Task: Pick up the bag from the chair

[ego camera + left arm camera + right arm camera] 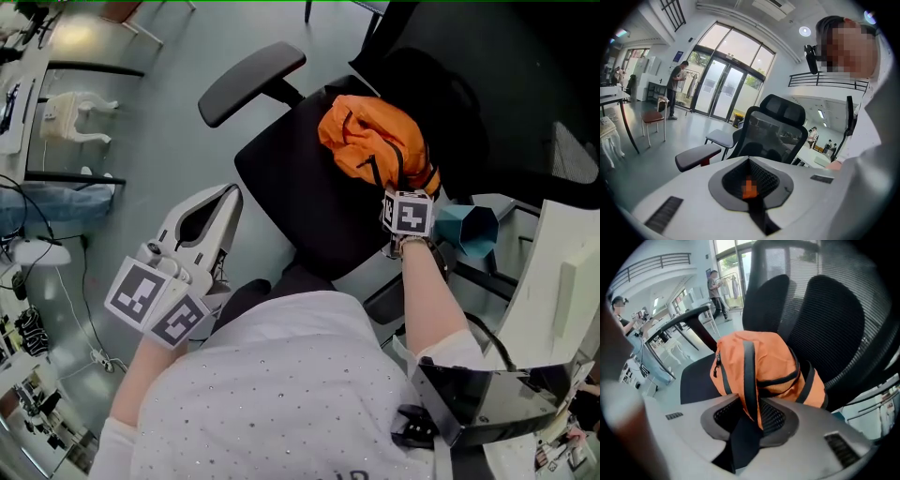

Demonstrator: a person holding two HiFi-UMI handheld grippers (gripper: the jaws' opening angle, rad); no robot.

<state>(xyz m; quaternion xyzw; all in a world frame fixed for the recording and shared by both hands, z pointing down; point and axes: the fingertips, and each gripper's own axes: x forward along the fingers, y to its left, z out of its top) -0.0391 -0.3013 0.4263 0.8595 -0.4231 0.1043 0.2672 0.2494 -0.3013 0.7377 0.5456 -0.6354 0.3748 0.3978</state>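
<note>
Nearest me, the left gripper (225,202) hangs low over the grey floor (141,159), jaws pressed together on nothing, well apart from the work; it has no part in this step.

On my right, the right gripper (751,411) is clamped on a black strap (749,376) of the orange bag (759,362), the webbing and a fold of orange cloth pinched between its pads; the hold looks made, so I judge the grasp done and the lift not yet begun, for the bag's bulk rests on the chair (281,187).

The bag sits at the back of the black seat, slumped against the backrest (834,324); in the right gripper view it stands roughly upright, its long axis running up the backrest with the pinched strap following that line and the zipper (716,363) on the side facing the open room; from the head view it reads only as a crumpled heap, so I would not press the direction further.

The next move, as I see it, calls for a straight pull up and toward me, steady enough that the slack cloth does not slip the pads or snag the armrest (248,80).

Beyond the chair lies an open hall with glass doors (722,91).
</note>
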